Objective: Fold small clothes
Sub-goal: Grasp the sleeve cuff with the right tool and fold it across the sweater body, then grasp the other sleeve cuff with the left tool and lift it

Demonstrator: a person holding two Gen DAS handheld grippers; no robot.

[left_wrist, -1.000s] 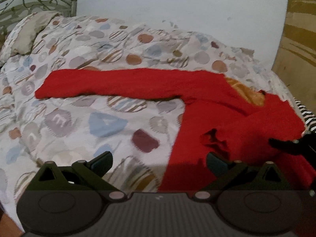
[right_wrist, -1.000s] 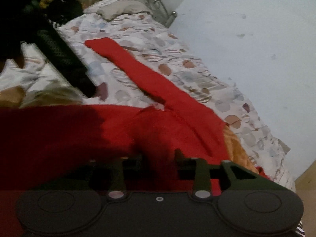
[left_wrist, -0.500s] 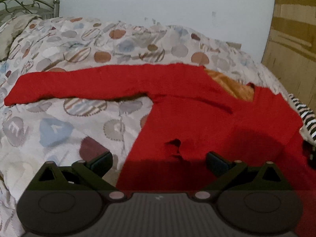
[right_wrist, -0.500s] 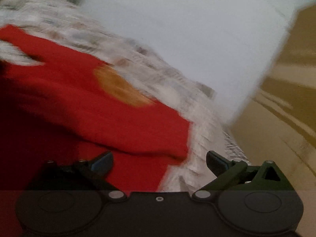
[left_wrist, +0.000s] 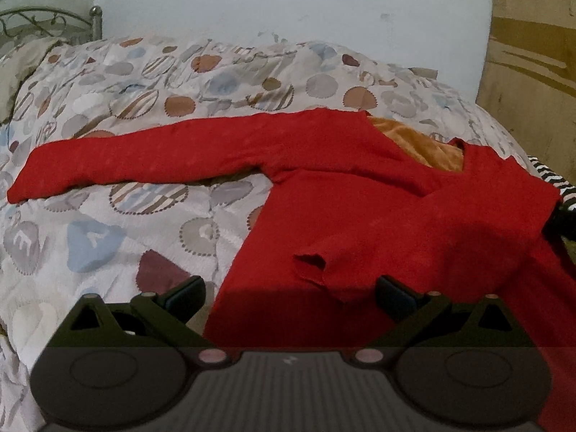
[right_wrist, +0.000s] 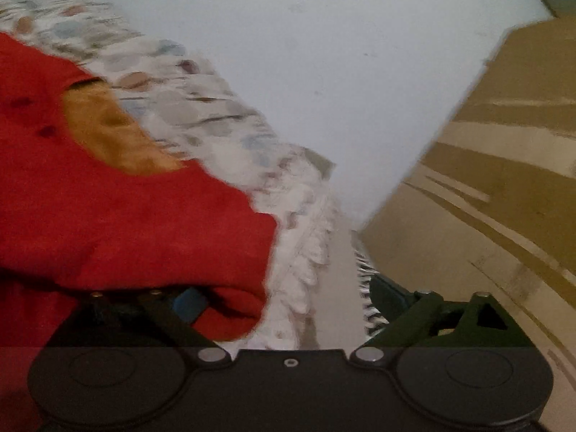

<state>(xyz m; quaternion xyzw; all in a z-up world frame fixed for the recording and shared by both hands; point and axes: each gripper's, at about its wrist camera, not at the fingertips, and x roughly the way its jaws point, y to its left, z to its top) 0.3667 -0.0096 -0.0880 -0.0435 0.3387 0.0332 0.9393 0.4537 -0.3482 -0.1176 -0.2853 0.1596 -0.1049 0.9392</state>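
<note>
Garment: red sweater (left_wrist: pixel 378 216), lying flat on the bed's patterned quilt (left_wrist: pixel 126 216); orange lining (left_wrist: pixel 424 147) shows at the neckline, at the end of the body toward the wall.
Far sleeve: stretched straight out from the sweater's shoulder, away from the body toward the metal headboard (left_wrist: pixel 46 21); not yet folded.
Near sleeve: already laid across the sweater's body, its cuff (left_wrist: pixel 316 270) resting on the front panel, which reads as the first fold done.
Left gripper (left_wrist: pixel 288 295): jaws spread wide, nothing between them; it hovers over the sweater's hem edge where red cloth meets quilt. Likely waiting there to pin or pick up the hem.
Right gripper (right_wrist: pixel 284 302): at the sweater's opposite side, by the shoulder corner (right_wrist: pixel 234 288); jaws wide and easing inward. A lobe of red cloth lies against the left finger pad (right_wrist: pixel 187 302), but the other finger stands well clear over quilt, so nothing is pinched.
Beside sweater: a black-and-white striped cloth (left_wrist: pixel 554 180) just beyond the shoulder on the right gripper's side.
Judgement: one sleeve folded, one left; the outstretched sleeve looks like the next thing to bring in.
Risk: thick knit may slide on the quilt and drag the folded sleeve askew.
</note>
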